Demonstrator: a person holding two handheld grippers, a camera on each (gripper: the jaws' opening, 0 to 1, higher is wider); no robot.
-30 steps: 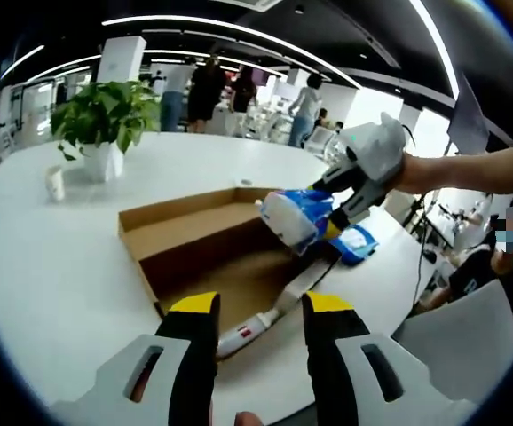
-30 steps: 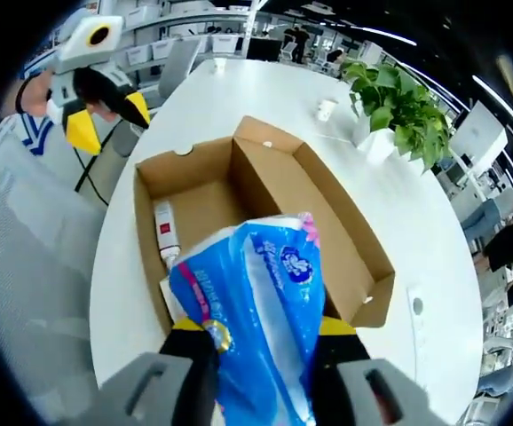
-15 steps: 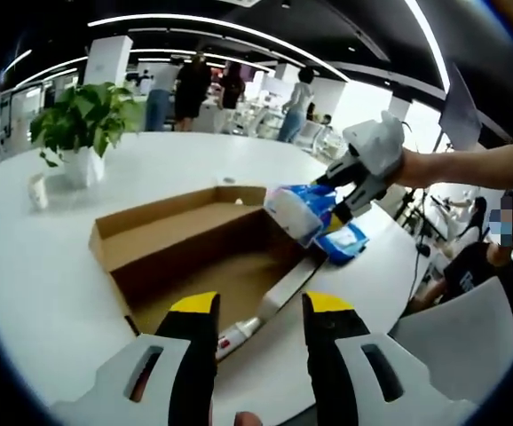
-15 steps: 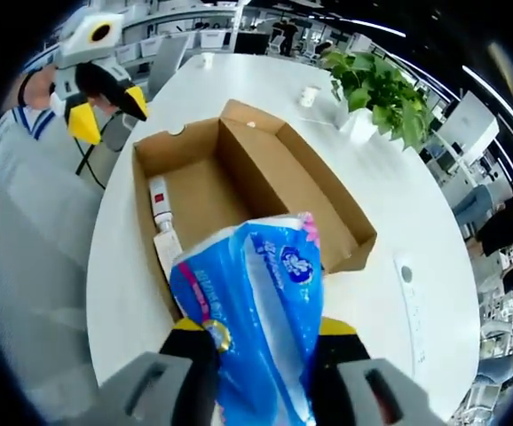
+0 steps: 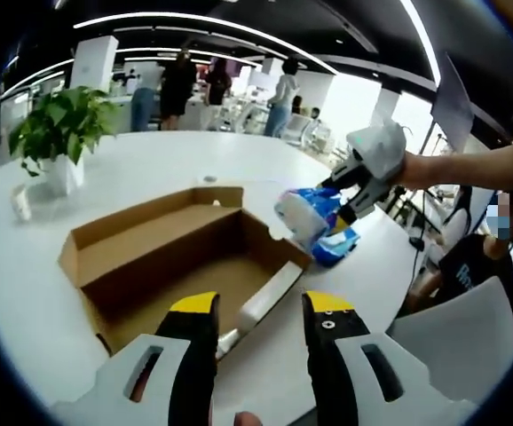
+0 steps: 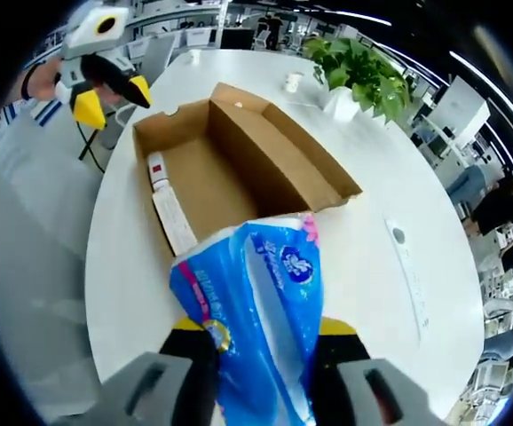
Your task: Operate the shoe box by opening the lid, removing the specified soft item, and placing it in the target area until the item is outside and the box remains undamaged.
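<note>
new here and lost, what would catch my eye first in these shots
The bright blue tissue pack clamped in the right tongs, held above the white table beside the box. Then the open brown shoe box, and the leafy potted plant beyond it.

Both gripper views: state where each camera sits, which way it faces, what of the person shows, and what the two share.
Left gripper view: rides the left gripper, looking across the open shoe box toward the right gripper, which holds the blue tissue pack; a forearm shows.
Right gripper view: rides the right gripper, looking down over the tissue pack at the box; the left gripper shows.
Shared: box, pack, white table, potted plant.
</note>
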